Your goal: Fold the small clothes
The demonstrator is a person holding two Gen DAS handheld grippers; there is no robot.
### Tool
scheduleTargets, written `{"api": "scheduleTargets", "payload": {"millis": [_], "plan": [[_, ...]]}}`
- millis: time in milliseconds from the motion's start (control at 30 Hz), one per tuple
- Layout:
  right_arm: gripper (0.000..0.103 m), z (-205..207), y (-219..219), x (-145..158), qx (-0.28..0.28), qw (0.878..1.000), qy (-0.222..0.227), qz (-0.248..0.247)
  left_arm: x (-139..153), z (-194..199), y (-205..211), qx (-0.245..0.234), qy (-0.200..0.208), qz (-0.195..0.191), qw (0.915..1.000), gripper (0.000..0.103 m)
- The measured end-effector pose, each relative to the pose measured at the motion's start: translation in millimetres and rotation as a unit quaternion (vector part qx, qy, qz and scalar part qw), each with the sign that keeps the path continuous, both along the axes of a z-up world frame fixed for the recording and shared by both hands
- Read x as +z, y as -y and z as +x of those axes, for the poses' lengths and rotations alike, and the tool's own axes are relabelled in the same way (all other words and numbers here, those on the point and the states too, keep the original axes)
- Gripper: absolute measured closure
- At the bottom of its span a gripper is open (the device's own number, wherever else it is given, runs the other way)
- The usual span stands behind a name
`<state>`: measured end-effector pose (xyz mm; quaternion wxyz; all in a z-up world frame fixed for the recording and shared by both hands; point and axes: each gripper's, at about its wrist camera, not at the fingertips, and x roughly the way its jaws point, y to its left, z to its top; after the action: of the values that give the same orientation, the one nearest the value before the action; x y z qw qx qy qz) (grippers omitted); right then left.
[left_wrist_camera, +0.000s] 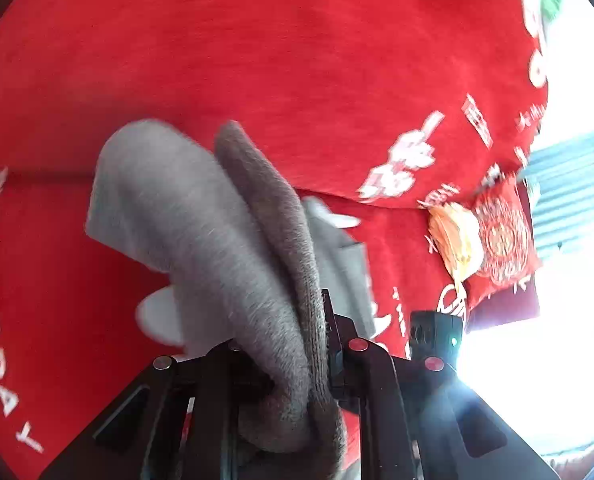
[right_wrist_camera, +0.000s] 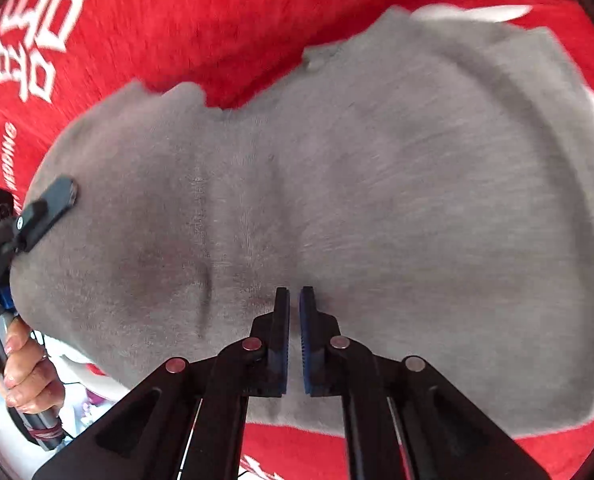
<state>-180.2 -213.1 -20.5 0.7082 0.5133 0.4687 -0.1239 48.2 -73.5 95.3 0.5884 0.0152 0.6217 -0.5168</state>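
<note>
Left gripper (left_wrist_camera: 297, 344): jaws drawn narrow and clamped on a bunched edge of the grey knit garment (left_wrist_camera: 201, 216), which hangs from the pads and is lifted off the red printed cloth (left_wrist_camera: 297, 60) beneath. The held portion shows a darker ribbed band, likely a cuff or hem; which one, cannot tell.

Right gripper (right_wrist_camera: 294, 344): jaws nearly closed, only a slim gap between the blue pads. The tips sit over the middle of the garment (right_wrist_camera: 337, 200); no fabric is visibly pinched between them, so I read it as holding nothing.

Layout, right wrist view: garment spread broadly, long axis running left–right across the frame, and it extends forward from the right tips in all directions. The left gripper (right_wrist_camera: 49, 204) grips its far-left edge, with the person's hand (right_wrist_camera: 25, 368) on the handle below.

Judgement: the fold turns on carrying the left-held edge across the long axis toward the right side. Left hand is the nearer, already engaged. The right would serve as an anchor or crease line mid-garment.

Motion blur in both views; finer detail unreliable.
</note>
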Motion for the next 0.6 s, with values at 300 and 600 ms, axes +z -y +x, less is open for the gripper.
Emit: {"api": "scheduleTargets", "payload": {"millis": [300,600], "plan": [[0.094,-99,61,-7,-0.105,0.994,0.022,0.036,-43,-102,126,-0.113,0.085,0.068,0.9876,0.085],[0.067,-137,94,-38,-0.194,0.97,0.08,0.122,-41,-139,126,-0.159,0.121,0.065,0.9776,0.039]]}}
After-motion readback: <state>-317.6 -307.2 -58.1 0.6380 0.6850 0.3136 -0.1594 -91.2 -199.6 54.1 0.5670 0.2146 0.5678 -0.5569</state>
